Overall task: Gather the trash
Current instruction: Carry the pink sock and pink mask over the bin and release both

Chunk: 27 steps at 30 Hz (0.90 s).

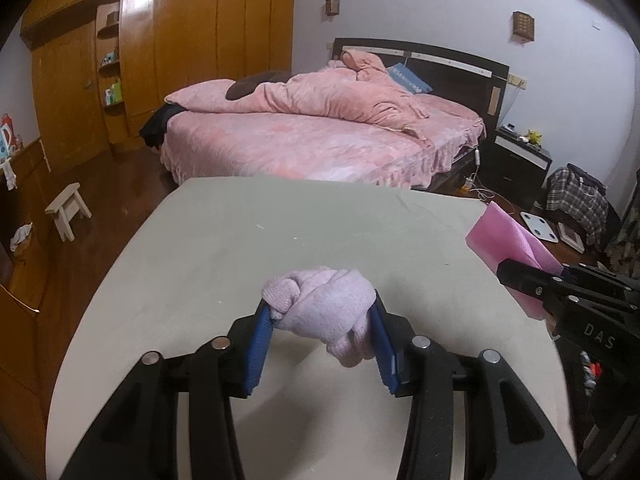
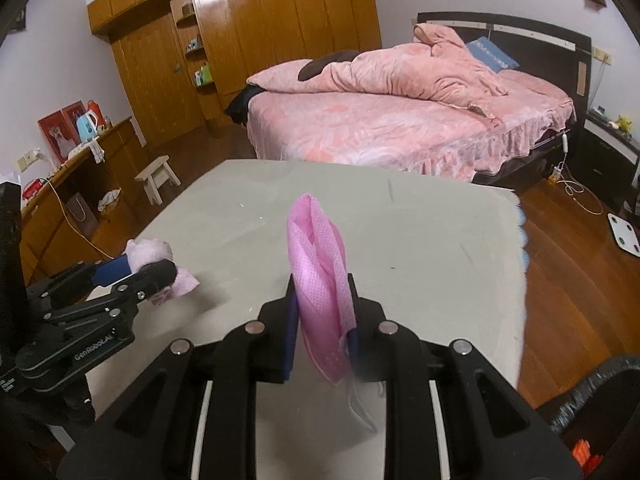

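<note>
Your left wrist view shows your left gripper [image 1: 320, 320] pinching one knotted pale-pink cloth [image 1: 324, 312] above the table's [image 1: 200, 240] near edge, while your right wrist view alone reveals your right gripper [image 2: 322, 312] clamped on one pink mesh mask [image 2: 320, 264] and a black-lined bin [image 2: 600, 392] off the table's right corner.

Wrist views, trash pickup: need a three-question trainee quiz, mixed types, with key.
1. True or false: the left gripper is empty.
2. What does the right gripper hold? A) the pink mesh face mask B) a blue kettle C) a white stool
3. Fill in: the black-lined trash bin shows at the lower ______ of the right wrist view.

Key:
1. False; its fingers clamp the knotted pale pink knitted glove.
2. A
3. right, beside the grey table.
</note>
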Available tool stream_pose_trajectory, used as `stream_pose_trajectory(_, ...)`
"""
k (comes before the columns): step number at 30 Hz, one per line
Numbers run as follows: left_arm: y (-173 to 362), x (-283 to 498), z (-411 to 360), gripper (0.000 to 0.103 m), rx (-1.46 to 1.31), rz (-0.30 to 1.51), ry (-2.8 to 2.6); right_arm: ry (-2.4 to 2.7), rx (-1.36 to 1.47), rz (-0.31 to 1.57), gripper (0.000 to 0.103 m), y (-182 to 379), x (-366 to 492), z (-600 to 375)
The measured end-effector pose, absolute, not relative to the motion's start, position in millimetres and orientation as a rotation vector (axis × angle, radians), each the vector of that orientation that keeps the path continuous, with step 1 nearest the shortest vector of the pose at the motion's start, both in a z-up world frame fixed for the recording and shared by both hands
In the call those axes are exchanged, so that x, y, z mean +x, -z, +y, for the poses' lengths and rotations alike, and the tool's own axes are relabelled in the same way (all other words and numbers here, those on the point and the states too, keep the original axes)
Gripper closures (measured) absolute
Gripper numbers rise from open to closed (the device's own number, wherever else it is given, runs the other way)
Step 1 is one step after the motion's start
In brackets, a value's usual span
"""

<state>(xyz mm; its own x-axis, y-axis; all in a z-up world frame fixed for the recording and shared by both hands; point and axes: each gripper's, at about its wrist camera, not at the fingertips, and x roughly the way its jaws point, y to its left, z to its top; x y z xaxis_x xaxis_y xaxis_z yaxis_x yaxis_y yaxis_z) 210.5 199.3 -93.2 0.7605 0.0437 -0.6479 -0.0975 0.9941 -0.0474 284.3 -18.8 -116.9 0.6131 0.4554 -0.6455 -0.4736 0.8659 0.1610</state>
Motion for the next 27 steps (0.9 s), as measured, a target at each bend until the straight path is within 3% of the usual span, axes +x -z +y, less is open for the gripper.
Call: stream_pose_trajectory(27, 36.5, 121.9, 79.7, 0.057, -0.038, 0.602, 0.081, -0.476, 0.019, 0.623, 0.083, 56.9, 157.4, -131.8)
